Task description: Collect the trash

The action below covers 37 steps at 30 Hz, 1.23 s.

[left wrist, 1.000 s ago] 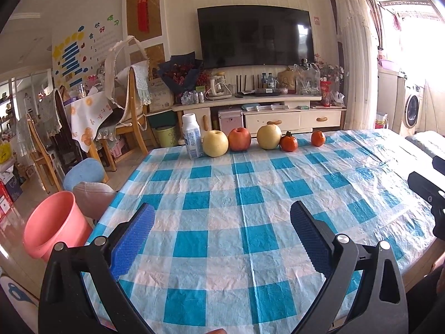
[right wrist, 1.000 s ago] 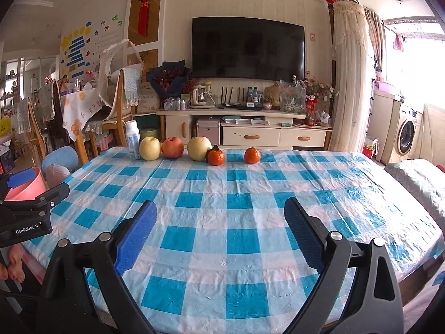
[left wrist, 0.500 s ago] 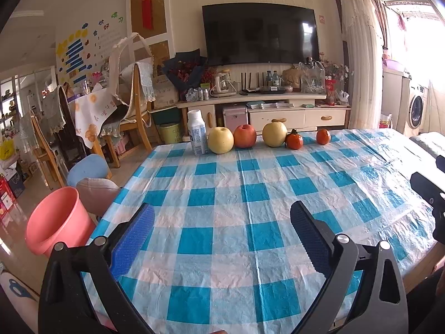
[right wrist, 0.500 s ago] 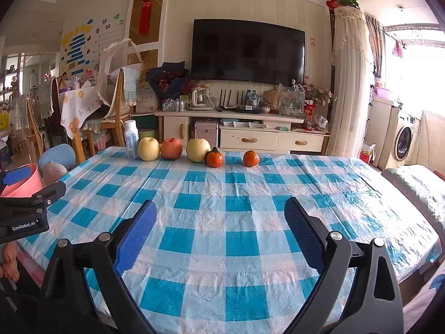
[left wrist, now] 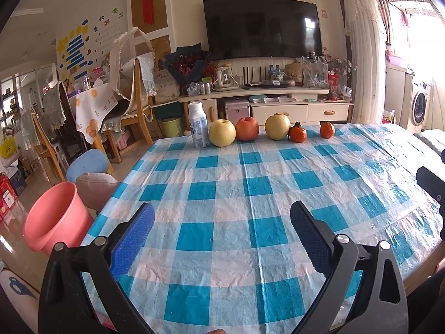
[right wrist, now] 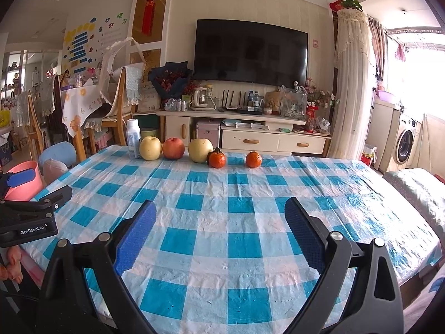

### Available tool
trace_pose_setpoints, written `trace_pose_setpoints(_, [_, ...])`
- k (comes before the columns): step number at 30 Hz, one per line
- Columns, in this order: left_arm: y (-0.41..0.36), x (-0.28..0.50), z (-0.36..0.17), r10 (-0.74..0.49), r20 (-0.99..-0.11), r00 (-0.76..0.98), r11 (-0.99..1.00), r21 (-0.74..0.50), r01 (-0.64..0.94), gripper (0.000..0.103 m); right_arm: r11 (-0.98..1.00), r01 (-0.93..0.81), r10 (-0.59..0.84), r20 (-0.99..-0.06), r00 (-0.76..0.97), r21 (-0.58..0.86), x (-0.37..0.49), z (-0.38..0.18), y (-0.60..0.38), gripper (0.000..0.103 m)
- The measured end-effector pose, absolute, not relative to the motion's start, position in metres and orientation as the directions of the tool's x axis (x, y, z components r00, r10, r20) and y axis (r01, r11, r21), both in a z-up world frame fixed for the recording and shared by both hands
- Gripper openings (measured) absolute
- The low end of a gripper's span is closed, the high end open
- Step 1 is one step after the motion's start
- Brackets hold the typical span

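A white plastic bottle (left wrist: 198, 128) stands at the far edge of the blue-checked table (left wrist: 230, 211), left of a row of fruit; it also shows in the right wrist view (right wrist: 133, 138). A pink bucket (left wrist: 55, 217) stands on the floor left of the table, also seen in the right wrist view (right wrist: 23, 179). My left gripper (left wrist: 221, 236) is open and empty above the near part of the table. My right gripper (right wrist: 219, 232) is open and empty beside it, to the right.
A yellow apple (left wrist: 222, 133), a red apple (left wrist: 247, 128), a pear (left wrist: 277, 127) and two oranges (left wrist: 297, 134) line the far edge. Two stools (left wrist: 91, 172) stand by the table's left side. Chairs, a TV cabinet and a washing machine lie beyond.
Both grippers have risen slightly and tilted, so the table and the fruit row sit lower in both views. Both stay open and empty.
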<state>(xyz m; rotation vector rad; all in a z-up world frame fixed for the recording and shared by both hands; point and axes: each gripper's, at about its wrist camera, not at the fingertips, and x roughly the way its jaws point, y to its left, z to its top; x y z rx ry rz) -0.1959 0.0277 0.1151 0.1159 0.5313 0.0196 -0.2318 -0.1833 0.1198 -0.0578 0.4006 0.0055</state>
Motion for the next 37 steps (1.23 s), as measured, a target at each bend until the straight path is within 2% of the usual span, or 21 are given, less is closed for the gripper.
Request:
trace_pose_setpoints(19, [0.021, -0.172, 0.101, 0.054, -0.528, 0.848, 0.993, 0.121, 0.012, 0.097, 0.997, -0.048, 0.024, -0.383, 0.923, -0.054, -0.214, 0.115, -0.177, 0.095])
trace_pose_setpoints(24, [0.021, -0.155, 0.095, 0.028, -0.554, 0.832, 0.996, 0.088, 0.026, 0.097, 0.998, -0.057, 0.037, -0.399, 0.916, -0.037, -0.203, 0.114, -0.175, 0.097])
trace_pose_setpoints(30, [0.02, -0.11, 0.074, 0.009, -0.653, 0.757, 0.999, 0.037, 0.019, 0.097, 0.998, -0.06, 0.048, -0.465, 0.884, -0.011, -0.165, 0.105, -0.177, 0.099])
trace_pose_setpoints(37, [0.023, -0.041, 0.029, 0.011, -0.8, 0.6, 0.999, -0.01, -0.032, 0.097, 0.996, -0.081, 0.038, -0.652, 0.757, -0.036, -0.095, 0.062, -0.166, 0.099])
